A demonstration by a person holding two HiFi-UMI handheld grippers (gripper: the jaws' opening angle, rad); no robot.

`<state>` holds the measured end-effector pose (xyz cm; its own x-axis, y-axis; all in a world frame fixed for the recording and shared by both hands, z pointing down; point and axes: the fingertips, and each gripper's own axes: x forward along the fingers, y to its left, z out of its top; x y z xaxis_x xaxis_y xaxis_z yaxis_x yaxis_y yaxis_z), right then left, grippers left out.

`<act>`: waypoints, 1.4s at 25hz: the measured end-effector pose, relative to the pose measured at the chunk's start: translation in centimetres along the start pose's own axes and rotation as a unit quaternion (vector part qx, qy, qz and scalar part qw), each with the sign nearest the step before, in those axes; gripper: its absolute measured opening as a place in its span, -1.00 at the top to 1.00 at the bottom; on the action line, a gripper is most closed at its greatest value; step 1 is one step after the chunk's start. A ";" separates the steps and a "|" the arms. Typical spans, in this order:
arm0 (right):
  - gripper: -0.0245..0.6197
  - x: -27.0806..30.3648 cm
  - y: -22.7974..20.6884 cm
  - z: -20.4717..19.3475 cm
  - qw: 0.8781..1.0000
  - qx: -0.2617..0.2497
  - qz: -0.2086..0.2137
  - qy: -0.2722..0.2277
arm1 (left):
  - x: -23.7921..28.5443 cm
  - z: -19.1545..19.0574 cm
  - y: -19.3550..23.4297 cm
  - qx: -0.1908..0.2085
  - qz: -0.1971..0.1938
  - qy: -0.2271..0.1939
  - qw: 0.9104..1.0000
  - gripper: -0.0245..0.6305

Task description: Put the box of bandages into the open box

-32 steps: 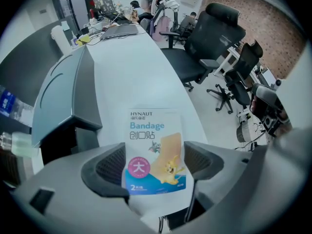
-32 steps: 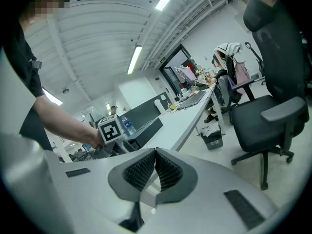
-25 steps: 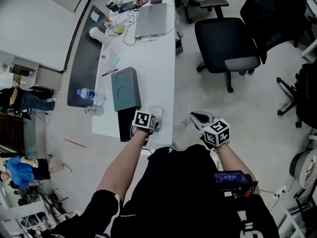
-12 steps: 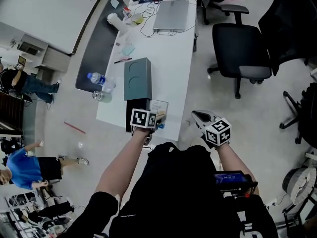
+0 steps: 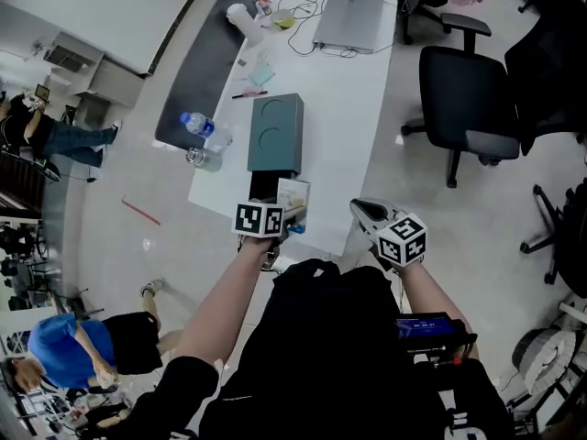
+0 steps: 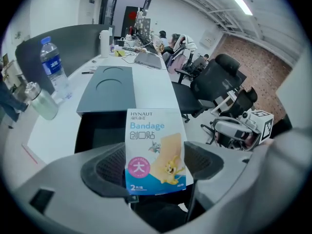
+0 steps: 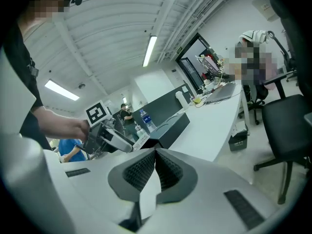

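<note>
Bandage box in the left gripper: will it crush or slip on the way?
The bandage box looks like thin card, so probably light and crushable; the left gripper should need little force. Its glossy print may be slippery. Upright and tall, it may tip when released.

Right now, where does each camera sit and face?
Head view: head-mounted, steeply down at the long white desk; forearms, left gripper, right gripper show.
Left gripper view: along its jaws, clamping the blue-and-white cardboard bandage box; open black box beyond.
Right gripper view: along its shut jaws, across the desk.
Shared: all show the left gripper.
</note>
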<state>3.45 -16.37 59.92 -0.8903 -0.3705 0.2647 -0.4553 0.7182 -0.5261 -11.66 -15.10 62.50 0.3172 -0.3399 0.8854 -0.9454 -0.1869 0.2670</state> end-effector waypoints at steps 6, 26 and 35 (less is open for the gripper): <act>0.84 1.1 0.8 0.8 1.000 -0.007 0.012 0.011 | -1.9 -0.6 2.5 -0.029 0.021 -0.009 0.999 -0.23; 0.84 2.8 1.2 0.7 1.000 0.004 0.006 0.024 | 0.7 -2.7 9.2 -0.050 0.064 0.045 0.996 -0.23; 0.84 2.3 0.9 0.1 1.000 0.016 -0.003 0.026 | 2.2 -3.2 10.1 -0.030 0.077 0.079 0.993 -0.23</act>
<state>0.96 -16.65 59.96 -0.8873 -0.3420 0.3094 -0.4603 0.6969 -0.5499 -20.74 -14.77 68.33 0.1578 -0.2097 0.9649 -0.9860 -0.0869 0.1423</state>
